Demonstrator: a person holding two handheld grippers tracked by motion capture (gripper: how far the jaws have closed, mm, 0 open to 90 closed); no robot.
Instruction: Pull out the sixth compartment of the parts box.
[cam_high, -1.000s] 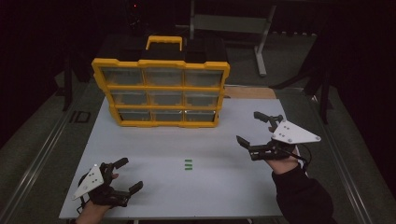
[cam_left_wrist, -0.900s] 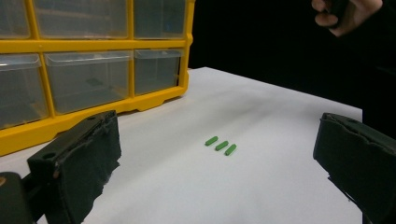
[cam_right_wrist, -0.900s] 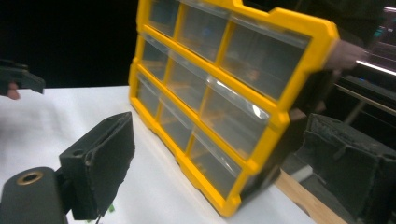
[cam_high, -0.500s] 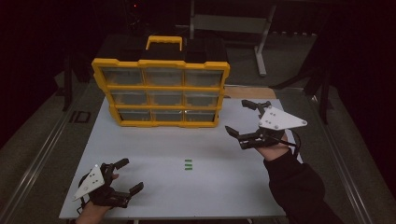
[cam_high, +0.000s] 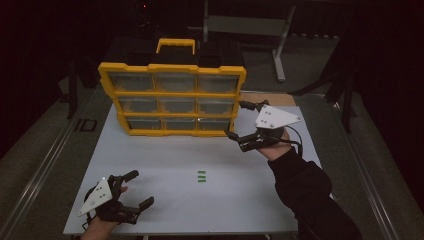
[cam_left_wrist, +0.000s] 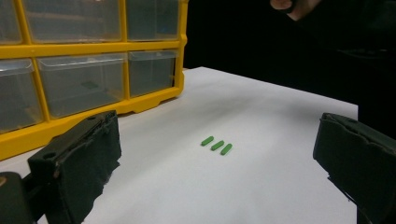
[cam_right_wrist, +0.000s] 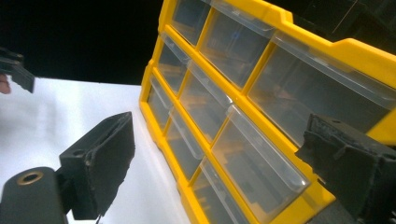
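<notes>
Landmark: yellow drawer cabinet, upright at far side of white table, w/ 3 rows of clear drawers.

R gripper: jaws spread wide, holding nothing, positioned at cabinet's right edge, level w/ lower drawer rows. Right gripper view shows drawer fronts between the jaws; contact cannot be confirmed.

L gripper: jaws apart, empty, well in front of cabinet, near table's front-left corner.

3 green pieces: side by side on table, in front of cabinet, well apart from both grippers.
</notes>
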